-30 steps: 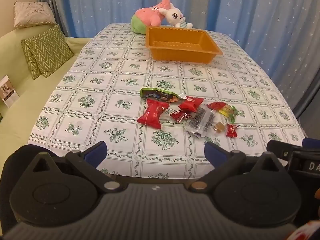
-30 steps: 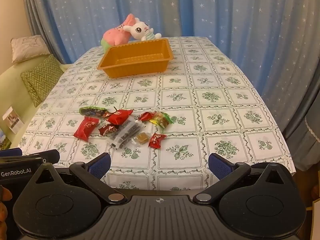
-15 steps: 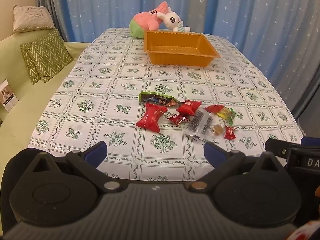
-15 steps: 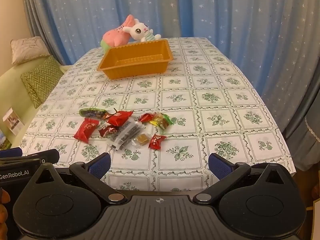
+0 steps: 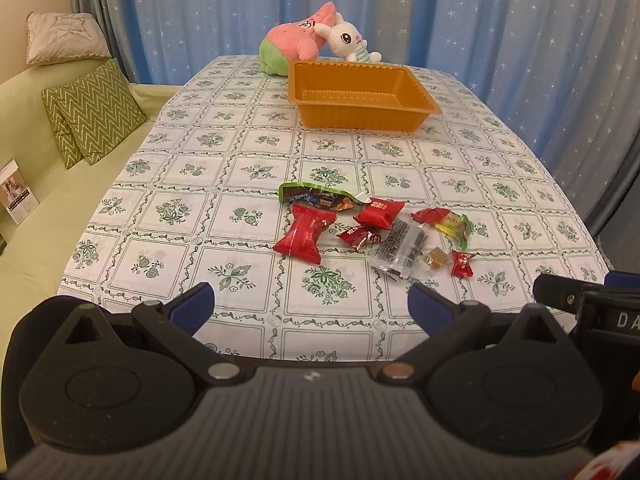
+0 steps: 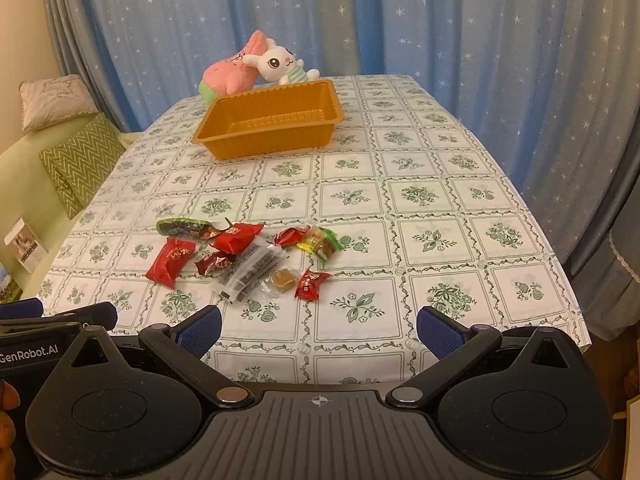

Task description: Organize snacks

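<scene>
Both grippers [image 5: 311, 306] [image 6: 319, 330] spread, empty, at worktop [image 5: 224, 216] edge. Snacks [image 5: 376, 232] scattered near; orange tray [image 5: 360, 98] beyond, plush toys [image 5: 316, 38] behind. Floral cloth, blue starry curtains [image 6: 460, 20].

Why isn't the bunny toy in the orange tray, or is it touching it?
Cannot tell. In both wrist views the white bunny sits just behind the orange tray, whose back rim hides its lower body, so no contact or gap shows.
</scene>
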`<action>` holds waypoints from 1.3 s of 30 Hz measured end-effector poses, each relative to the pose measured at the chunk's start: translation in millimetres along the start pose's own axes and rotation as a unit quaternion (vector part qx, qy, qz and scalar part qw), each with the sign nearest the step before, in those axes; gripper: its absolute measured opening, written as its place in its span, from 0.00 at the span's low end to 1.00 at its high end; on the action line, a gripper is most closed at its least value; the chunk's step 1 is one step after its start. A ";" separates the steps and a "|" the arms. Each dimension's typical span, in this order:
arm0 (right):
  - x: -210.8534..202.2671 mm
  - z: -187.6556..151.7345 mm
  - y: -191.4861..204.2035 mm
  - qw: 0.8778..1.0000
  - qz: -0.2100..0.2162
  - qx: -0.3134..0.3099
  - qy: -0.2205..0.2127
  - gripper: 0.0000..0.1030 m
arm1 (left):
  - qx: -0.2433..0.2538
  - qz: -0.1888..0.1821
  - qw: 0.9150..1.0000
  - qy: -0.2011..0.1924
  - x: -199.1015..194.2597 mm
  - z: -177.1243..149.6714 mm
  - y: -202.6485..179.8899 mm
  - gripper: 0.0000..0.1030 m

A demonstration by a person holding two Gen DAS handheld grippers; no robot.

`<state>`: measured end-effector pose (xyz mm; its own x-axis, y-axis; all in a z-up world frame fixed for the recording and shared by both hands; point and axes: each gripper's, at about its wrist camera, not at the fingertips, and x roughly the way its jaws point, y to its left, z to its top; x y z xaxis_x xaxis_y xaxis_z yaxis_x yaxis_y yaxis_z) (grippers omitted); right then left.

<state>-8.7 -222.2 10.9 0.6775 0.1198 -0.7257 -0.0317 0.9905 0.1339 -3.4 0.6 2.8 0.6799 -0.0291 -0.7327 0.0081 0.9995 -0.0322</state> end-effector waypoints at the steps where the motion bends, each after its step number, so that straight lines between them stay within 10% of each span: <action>1: 0.4 -0.2 0.1 1.000 -0.001 0.000 0.000 1.00 | 0.000 0.000 1.000 0.000 0.1 -0.1 -0.1 0.99; 39: 1.3 -0.2 -1.1 1.000 -0.004 0.002 0.002 1.00 | -0.001 -0.007 1.000 0.001 1.3 -1.7 -4.3 0.99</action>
<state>-7.9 -223.1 9.6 0.6754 0.1128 -0.7288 -0.0246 0.9911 0.1307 -3.8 -3.7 0.9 0.6783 -0.0426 -0.7336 0.0163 0.9989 -0.0429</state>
